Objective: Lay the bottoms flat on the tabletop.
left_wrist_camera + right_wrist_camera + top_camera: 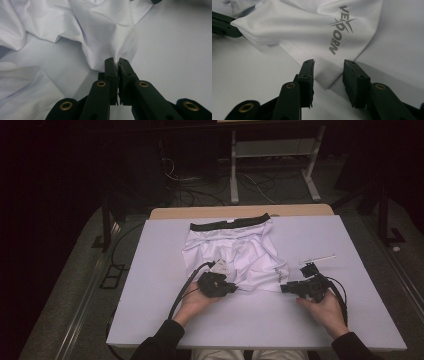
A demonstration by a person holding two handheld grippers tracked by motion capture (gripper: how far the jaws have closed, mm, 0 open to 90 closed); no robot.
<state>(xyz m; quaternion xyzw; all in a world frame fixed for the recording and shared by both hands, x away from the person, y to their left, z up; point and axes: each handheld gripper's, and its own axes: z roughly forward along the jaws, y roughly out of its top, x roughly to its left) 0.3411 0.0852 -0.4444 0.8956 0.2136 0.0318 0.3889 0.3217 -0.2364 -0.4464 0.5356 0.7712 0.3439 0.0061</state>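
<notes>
The left gripper (118, 60) pinches the white shorts (240, 252); the right gripper (328, 65) gapes, seemingly straddling their hem corner.

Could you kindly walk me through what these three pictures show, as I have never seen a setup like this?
A person sits at a white table, holding a two-jaw tool in each hand. The high view looks down from above; the other two pictures come from cameras riding on each tool. A pair of white shorts with a black waistband lies on the table. The left gripper has its fingers shut on a fold of the hem. The right gripper is open, its jaws either side of the other leg's hem corner.
</notes>
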